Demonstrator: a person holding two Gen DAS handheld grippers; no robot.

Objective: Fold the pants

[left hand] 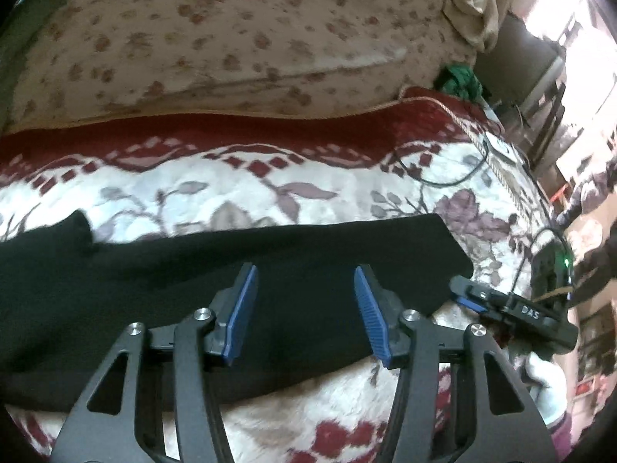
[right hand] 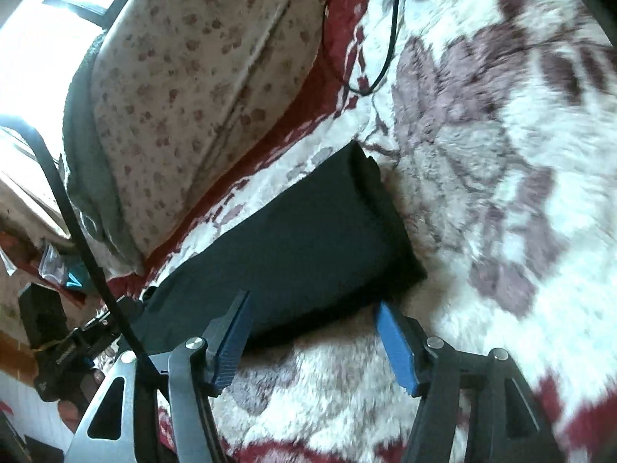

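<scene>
Left claw [left hand: 304, 308]: spread wide, holding nothing, poised over the middle of the black pants [left hand: 193, 281]. Right claw [right hand: 312, 332]: equally wide, also holding nothing, just off the near edge of the pants [right hand: 308, 239] beside their squared end.

Pants: laid in a long flat band across the fuzzy floral blanket [left hand: 270, 193] on the bed, parallel to its near edge, apparently already doubled lengthwise. Squared end toward the right claw, and a small flap sticking up at the far left.

Risks, as judged from here:
- Pinching only the top layer, since the dark fabric hides the layer edges; lower layer left behind, fold skewed.
- Catching blanket pile along with the cloth, given the deep fuzz right under the right claw; blanket dragged up with the lift.
- Snagging the thin black cable [right hand: 389, 27] looping on the blanket beyond the pants, if the end is swept that way.
- Uneven lift between the two claws, leaving the band twisted.
- Loose flap at the far left probably bunching inside the fold unless smoothed.
</scene>
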